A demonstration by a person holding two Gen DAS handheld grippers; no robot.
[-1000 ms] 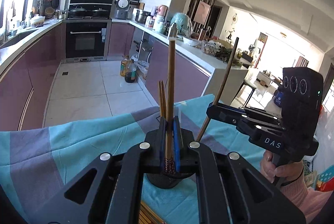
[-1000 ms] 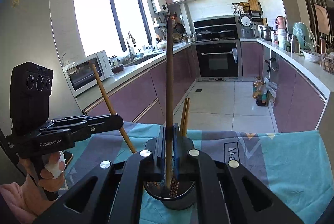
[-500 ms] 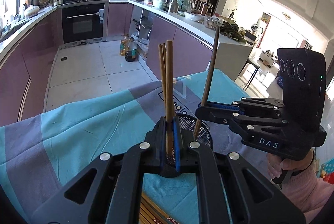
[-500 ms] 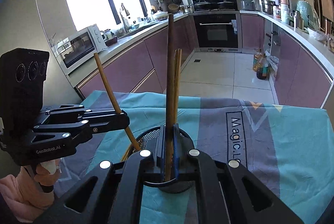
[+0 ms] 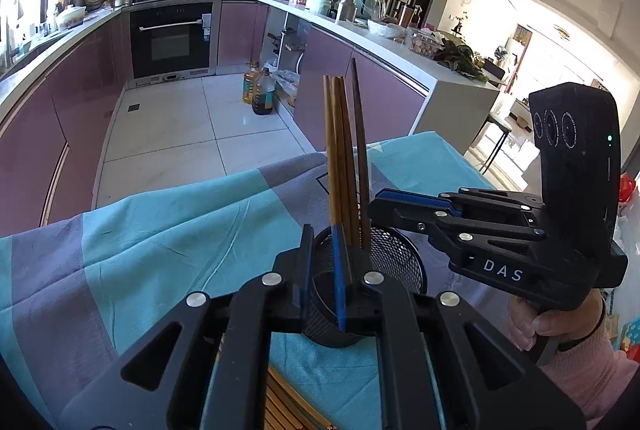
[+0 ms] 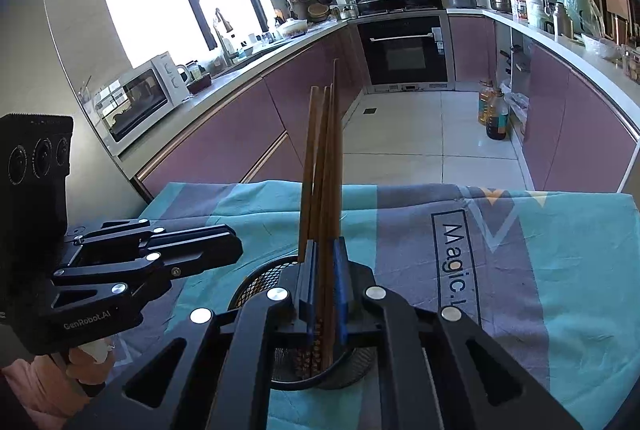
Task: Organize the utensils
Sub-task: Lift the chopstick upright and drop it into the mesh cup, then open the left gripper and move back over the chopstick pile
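- Four chopsticks [image 5: 338,157] now stand together in the black mesh holder [image 5: 396,262], three lighter ones and one dark chopstick [image 5: 360,149]. A second ago I saw only two in it.
- The holder sits on the teal and grey tablecloth [image 5: 160,230], at 6 o'clock in both wrist views. It shows more of its rim than before, since both tools have come down over it.
- My left gripper [image 5: 322,234] clamped a light chopstick a second ago. Now its jaws are all but together with nothing between them, and that stick stands in the holder at 1 o'clock of the fingers.
- In the right wrist view the left tool sits at 9 o'clock, clear of the sticks. The chopstick that leaned out of it earlier is gone.
- My right gripper [image 6: 325,246] is nearly closed, with its tip at 3 o'clock of the dark chopstick, right against it. I cannot tell whether the pads still press on it.
- That dark stick stood high and tilted before. Now it is nearly upright in the holder.
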